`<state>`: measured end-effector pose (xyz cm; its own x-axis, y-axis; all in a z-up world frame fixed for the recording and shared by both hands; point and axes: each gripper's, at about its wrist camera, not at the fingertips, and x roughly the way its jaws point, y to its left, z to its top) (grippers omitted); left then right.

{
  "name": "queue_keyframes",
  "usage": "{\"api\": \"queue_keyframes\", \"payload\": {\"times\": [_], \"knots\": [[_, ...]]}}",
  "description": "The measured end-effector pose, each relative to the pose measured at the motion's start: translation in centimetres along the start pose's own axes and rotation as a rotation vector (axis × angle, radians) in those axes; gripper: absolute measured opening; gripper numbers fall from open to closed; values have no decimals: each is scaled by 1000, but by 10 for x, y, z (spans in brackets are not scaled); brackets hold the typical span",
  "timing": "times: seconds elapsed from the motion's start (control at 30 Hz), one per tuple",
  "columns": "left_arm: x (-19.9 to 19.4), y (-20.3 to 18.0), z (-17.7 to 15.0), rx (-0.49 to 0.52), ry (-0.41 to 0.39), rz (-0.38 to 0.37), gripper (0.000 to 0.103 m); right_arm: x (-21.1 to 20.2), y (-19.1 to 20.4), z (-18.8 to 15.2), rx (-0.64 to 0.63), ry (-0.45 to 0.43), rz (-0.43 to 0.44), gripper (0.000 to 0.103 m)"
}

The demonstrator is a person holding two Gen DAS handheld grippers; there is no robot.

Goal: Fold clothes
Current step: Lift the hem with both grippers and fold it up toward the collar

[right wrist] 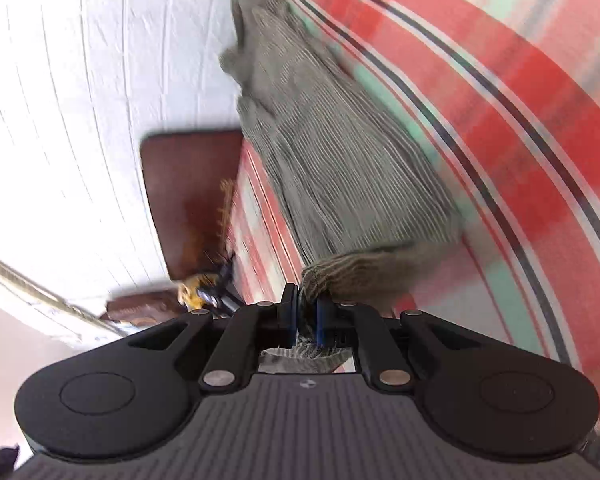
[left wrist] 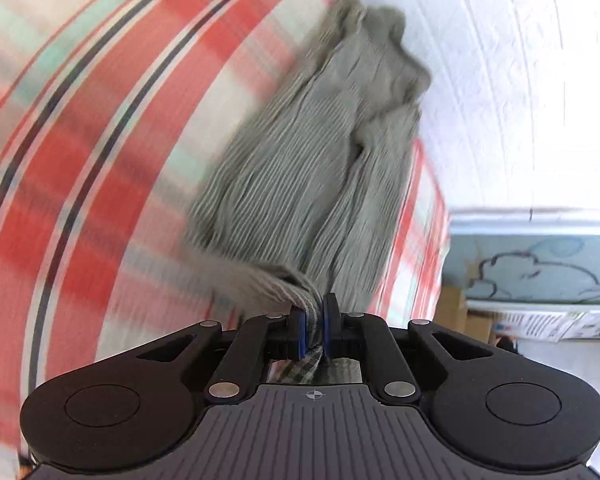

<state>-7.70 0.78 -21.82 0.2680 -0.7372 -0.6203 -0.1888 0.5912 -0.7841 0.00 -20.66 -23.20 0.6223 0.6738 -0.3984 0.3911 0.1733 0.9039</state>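
Observation:
A grey-green garment with fine pale stripes (left wrist: 312,152) stretches away from me over a red, white and mint plaid bedcover (left wrist: 100,128). My left gripper (left wrist: 314,326) is shut on a bunched corner of it, the cloth pinched between the blue pads. In the right wrist view the same garment (right wrist: 332,160) runs from the wall down to my right gripper (right wrist: 304,320), which is shut on another bunched corner. Both views are smeared by motion. The garment's far end lies crumpled against the white wall.
A white textured wall (left wrist: 520,80) borders the bedcover (right wrist: 500,100). A dark brown wooden headboard (right wrist: 188,200) stands at the bed's end, with a yellow and black object (right wrist: 204,292) beside it. A pale blue panel with a cloud outline (left wrist: 540,268) shows at the right.

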Motion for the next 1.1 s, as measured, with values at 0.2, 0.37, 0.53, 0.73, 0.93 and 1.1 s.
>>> {"api": "queue_keyframes", "payload": {"times": [0.2, 0.37, 0.53, 0.73, 0.93, 1.1], "knots": [[27, -15, 56, -21, -40, -5, 4, 31, 20, 56, -11, -60, 3, 10], [56, -13, 88, -96, -77, 7, 8, 54, 23, 98, 25, -105, -18, 10], [73, -6, 102, -145, -75, 32, 20, 71, 21, 112, 29, -102, -59, 12], [70, 7, 110, -197, -78, 38, 27, 86, 24, 118, 40, -103, -68, 25], [57, 10, 116, -227, -120, 14, 60, 93, 35, 126, 32, -137, -54, 49], [27, 4, 125, -193, -178, -17, 61, 84, 55, 121, -37, -157, -14, 50]]}}
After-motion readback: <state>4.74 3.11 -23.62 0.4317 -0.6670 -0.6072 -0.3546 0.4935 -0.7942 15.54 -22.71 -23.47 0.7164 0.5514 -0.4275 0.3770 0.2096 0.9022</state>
